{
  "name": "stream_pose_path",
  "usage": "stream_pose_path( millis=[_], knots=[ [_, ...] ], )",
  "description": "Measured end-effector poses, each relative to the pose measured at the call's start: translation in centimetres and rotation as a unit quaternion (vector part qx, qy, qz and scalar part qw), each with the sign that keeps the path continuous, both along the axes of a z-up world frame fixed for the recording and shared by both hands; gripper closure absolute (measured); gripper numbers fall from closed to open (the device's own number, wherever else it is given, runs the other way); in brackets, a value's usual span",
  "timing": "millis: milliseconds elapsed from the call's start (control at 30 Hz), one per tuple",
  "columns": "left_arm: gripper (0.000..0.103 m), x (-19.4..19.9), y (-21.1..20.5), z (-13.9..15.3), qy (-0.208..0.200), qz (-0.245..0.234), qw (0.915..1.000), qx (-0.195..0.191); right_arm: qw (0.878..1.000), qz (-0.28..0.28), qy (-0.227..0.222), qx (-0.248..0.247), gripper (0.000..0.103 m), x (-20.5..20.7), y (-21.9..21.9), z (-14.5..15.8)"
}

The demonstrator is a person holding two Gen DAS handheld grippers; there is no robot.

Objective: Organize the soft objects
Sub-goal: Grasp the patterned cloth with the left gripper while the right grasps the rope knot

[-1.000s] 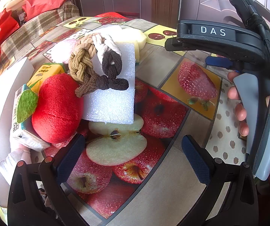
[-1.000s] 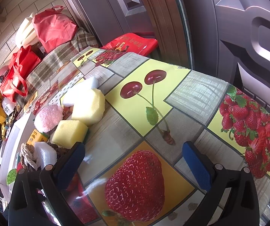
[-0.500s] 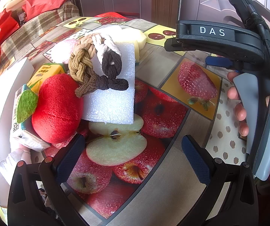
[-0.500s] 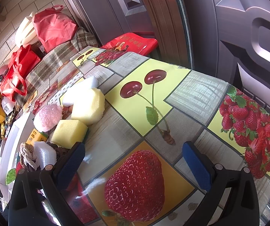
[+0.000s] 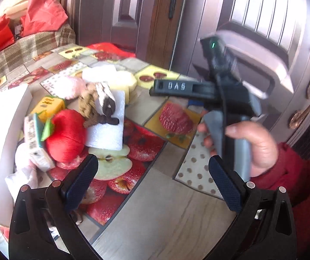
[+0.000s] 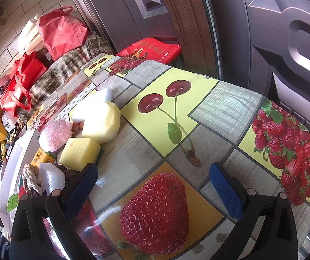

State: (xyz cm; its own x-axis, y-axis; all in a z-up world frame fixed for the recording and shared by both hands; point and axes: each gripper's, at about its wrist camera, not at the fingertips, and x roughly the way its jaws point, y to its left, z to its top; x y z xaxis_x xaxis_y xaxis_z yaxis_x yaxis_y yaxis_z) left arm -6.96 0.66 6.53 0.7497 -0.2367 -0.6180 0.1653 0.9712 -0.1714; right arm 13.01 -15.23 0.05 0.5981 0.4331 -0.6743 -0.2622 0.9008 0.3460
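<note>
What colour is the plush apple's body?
Red, with a green leaf; the plush apple shows best in the left wrist view.

**Blurred pile, clipped edges**

The left wrist view is motion-blurred: the carton [image 5: 34, 138] print by the table's left edge is unreadable. The white foam sheet [image 5: 107, 127] is partly covered by the braided rope [image 5: 96, 106]. Right view hides the red plush apple [image 6: 21, 191] behind the finger.

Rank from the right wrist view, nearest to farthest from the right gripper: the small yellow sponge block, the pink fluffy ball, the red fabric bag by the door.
1. Small yellow sponge block, by the left finger.
2. Pink fluffy ball, farther left.
3. Red fabric bag, beyond the table's far edge.
</note>
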Motion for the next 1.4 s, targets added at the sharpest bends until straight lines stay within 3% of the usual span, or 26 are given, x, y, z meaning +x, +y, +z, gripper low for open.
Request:
stream_pose_path(
  millis=[100,167,300,433,500,633,733,767,800,900,967,1067,1300,1400],
  knots=[
    [0.0,-4.1,3.9,2.5,-0.074,0.051,0.9957,-0.023,1.0,0.0,0.0,0.0,0.0,0.0,0.0,0.0],
    [0.0,-5.9,6.6,2.9,-0.084,0.089,0.9925,-0.012,1.0,0.0,0.0,0.002,0.0,0.0,0.0,0.0],
    [0.0,-6.5,9.4,1.1,-0.016,0.13,0.9908,0.034,1.0,0.0,0.0,0.003,0.0,0.0,-0.1,-0.1],
    [0.001,-6.1,8.6,-1.3,0.019,0.1,0.9945,0.024,1.0,0.0,0.0,0.006,0.0,0.0,-0.1,-0.1],
    [0.012,-5.1,7.4,-2.4,0.039,0.082,0.9948,0.045,1.0,0.0,-0.001,0.009,0.0,0.0,-0.2,-0.1],
    [0.022,-3.1,6.1,-4.6,0.081,0.072,0.9919,0.067,0.998,0.016,-0.021,0.052,0.0,-0.6,-1.0,0.5],
    [0.031,-2.0,5.8,-5.9,0.108,0.065,0.9893,0.072,0.985,0.076,-0.093,0.121,0.0,-2.3,-1.1,2.2],
    [0.045,-1.8,5.9,-6.1,0.112,0.063,0.989,0.074,0.979,0.094,-0.127,0.127,0.0,-3.1,-0.9,3.0],
    [0.056,-1.7,5.9,-6.0,0.109,0.063,0.9891,0.077,0.972,0.12,-0.16,0.122,0.0,-4.0,-0.3,3.8],
    [0.062,-1.6,6.4,-6.0,0.102,0.062,0.9902,0.072,0.949,0.212,-0.23,0.038,0.0,-6.4,3.2,5.3],
    [0.063,-1.7,6.5,-5.8,0.097,0.064,0.991,0.067,0.935,0.253,-0.248,-0.014,0.0,-7.4,5.3,5.1],
    [0.063,-2.0,6.7,-5.5,0.089,0.07,0.9916,0.063,0.922,0.287,-0.254,-0.054,0.002,-7.9,7.7,4.3],
    [0.063,-2.0,6.9,-5.4,0.087,0.072,0.9921,0.054,0.896,0.327,-0.26,-0.153,0.033,-8.1,11.7,2.8],
    [0.063,-2.0,7.1,-5.5,0.083,0.076,0.9924,0.05,0.897,0.325,-0.251,-0.165,0.048,-7.8,12.1,2.4]
  ],
)
